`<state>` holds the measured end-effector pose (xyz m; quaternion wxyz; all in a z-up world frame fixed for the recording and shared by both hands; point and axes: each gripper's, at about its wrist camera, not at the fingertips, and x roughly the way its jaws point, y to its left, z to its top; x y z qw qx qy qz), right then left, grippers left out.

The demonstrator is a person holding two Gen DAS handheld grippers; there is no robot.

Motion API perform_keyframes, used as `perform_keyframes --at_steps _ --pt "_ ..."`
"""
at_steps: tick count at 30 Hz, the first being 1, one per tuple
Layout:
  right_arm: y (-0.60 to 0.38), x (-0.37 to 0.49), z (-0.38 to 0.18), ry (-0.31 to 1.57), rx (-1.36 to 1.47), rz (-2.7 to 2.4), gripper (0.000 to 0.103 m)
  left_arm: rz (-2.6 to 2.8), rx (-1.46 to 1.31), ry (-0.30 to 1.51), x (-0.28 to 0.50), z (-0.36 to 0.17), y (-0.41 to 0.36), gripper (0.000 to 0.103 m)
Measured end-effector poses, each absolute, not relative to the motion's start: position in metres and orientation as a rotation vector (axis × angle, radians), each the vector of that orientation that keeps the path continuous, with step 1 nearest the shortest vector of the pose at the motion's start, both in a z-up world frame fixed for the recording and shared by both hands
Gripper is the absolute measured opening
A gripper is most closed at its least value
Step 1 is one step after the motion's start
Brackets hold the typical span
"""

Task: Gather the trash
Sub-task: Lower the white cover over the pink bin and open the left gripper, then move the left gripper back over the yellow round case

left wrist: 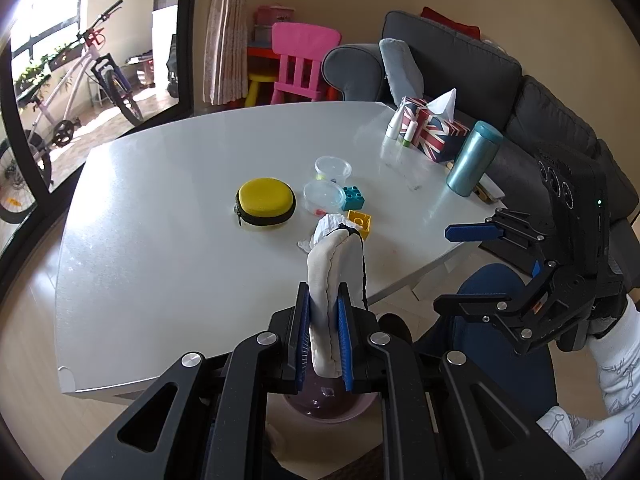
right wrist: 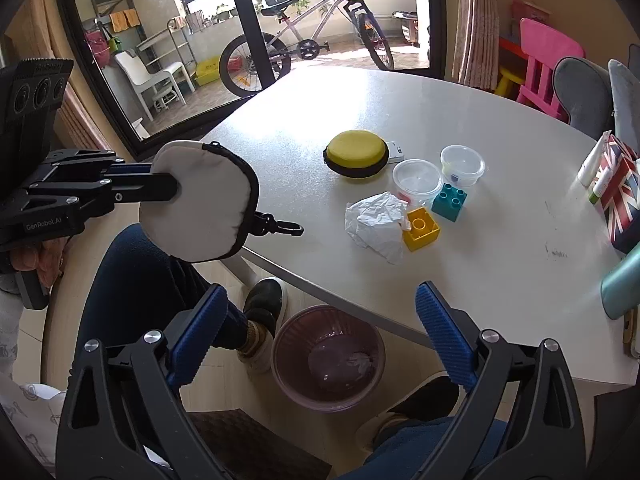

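Left hand-held gripper (left wrist: pixel 323 332) clenched on white round zip pouch (right wrist: pixel 200 200), held edge-up above purple ribbed bin (right wrist: pixel 328 356) | right hand-held gripper (right wrist: pixel 320 332) wide open, empty | crumpled white paper (right wrist: pixel 376 220) on worktop (right wrist: pixel 500 260) near edge.

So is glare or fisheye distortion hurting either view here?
Left wrist: the window blows out top left and the white table bows strongly. Right wrist: a sun patch glares beside the round yellow zip case; the crumpled white paper stays readable.
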<state>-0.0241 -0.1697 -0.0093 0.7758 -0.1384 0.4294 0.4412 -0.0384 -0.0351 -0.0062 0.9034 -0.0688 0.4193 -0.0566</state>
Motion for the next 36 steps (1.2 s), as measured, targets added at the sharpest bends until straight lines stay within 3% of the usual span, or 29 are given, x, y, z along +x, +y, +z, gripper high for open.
perform_keyframes --at_steps 24,28,29,30,31,32,36 --pt "-0.207 -0.004 0.015 0.87 -0.233 0.844 0.095 -0.214 -0.09 0.963 -0.044 -0.033 -0.069 0.013" --pt "-0.211 -0.003 0.015 0.867 -0.226 0.839 0.095 -0.231 -0.078 0.971 -0.043 -0.034 -0.074 0.017" --pt "-0.211 -0.003 0.015 0.867 -0.223 0.838 0.095 -0.237 -0.076 0.975 -0.042 -0.034 -0.075 0.02" --pt "-0.212 -0.003 0.015 0.867 -0.221 0.837 0.095 -0.241 -0.078 0.975 -0.042 -0.035 -0.076 0.041" --pt "-0.213 -0.002 0.015 0.868 -0.219 0.836 0.095 -0.24 -0.083 0.969 -0.042 -0.035 -0.075 0.076" --pt "-0.213 -0.002 0.015 0.868 -0.219 0.834 0.095 -0.239 -0.092 0.952 -0.043 -0.034 -0.075 0.091" --pt "-0.213 -0.001 0.015 0.869 -0.219 0.83 0.096 -0.214 -0.096 0.946 -0.04 -0.032 -0.072 0.094"
